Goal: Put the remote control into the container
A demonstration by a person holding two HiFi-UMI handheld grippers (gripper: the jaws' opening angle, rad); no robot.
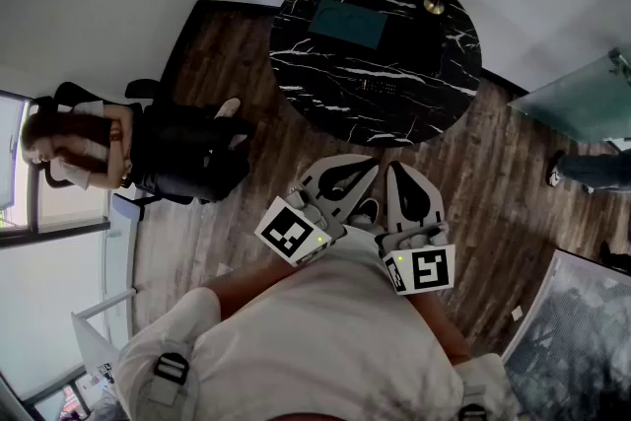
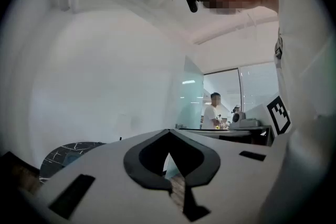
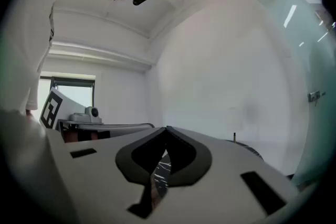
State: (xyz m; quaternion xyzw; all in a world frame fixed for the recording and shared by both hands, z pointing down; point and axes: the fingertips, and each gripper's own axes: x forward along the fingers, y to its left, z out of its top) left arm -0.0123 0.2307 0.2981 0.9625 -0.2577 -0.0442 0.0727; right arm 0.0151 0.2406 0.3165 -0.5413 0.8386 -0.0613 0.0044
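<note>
A round black marble table (image 1: 375, 49) stands ahead on the wood floor. A teal rectangular container (image 1: 347, 23) lies on its far left part. Nearer me on the tabletop lies the remote control (image 1: 380, 86), dark and hard to tell from the marble. Both grippers hang close to my chest, short of the table's near edge and pointing toward it. My left gripper (image 1: 367, 165) (image 2: 169, 131) is shut with nothing in it. My right gripper (image 1: 396, 169) (image 3: 167, 127) is likewise shut and empty. A slice of the table (image 2: 68, 152) shows at the left of the left gripper view.
A small round gold object (image 1: 434, 5) sits at the table's far right. A person sits in a black chair (image 1: 128, 148) to the left. A glass panel (image 1: 582, 99) and someone's leg (image 1: 587, 171) are at the right. Another person (image 2: 212, 113) stands behind glass.
</note>
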